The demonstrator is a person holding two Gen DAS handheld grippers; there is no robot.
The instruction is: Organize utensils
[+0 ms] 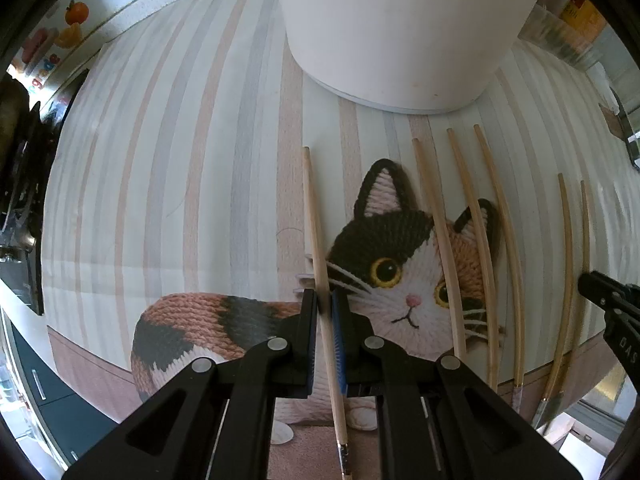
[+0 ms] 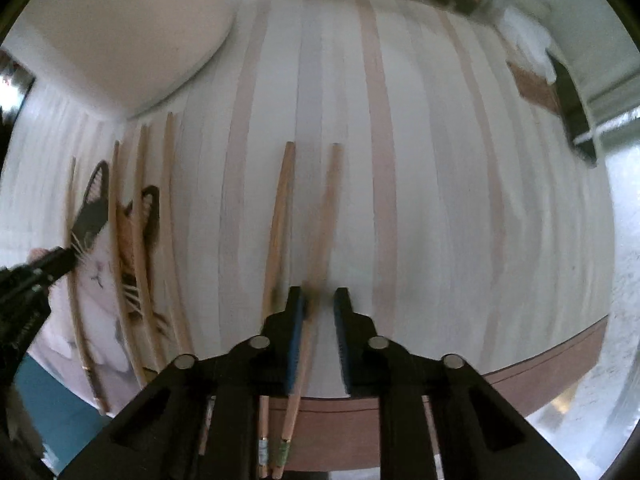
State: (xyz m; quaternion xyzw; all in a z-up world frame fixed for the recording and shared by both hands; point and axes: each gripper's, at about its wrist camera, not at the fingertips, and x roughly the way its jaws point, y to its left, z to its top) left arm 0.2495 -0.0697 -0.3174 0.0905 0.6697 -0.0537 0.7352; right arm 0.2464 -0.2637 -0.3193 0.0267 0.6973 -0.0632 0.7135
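Left wrist view showed one wooden chopstick (image 1: 318, 232) clamped between the pads of the left gripper (image 1: 324, 306), which was clenched tight on it partway along its length. The stick ran from near the bottom edge up toward a white tub (image 1: 400, 32) and lay over the left side of a knitted-looking cat picture (image 1: 400, 276) printed on a striped mat (image 1: 160, 160).

To its right, three more chopsticks (image 1: 472, 220) lay side by side across the cat's face and ear, their tips pointing at the tub. Farther right a pair of chopsticks (image 1: 568, 260) lay close together near the mat's edge, with the right gripper (image 1: 586, 280) just beside them.

Right wrist view, heavily blurred, showed that pair from above. The right-hand chopstick (image 2: 326, 208) passed between the right gripper's (image 2: 318, 300) pads, lying against the left pad while the other pad stood clear of it, so the tool looked released rather than gripping. The second chopstick (image 2: 278, 220) lay just outside the left pad. Both had banded ends reaching past the mat's brown border at the near edge.

At the left of this view the remaining chopsticks crossed the cat picture, with the left gripper (image 2: 68, 258) at its edge and the white tub (image 2: 120, 32) in the upper left corner.
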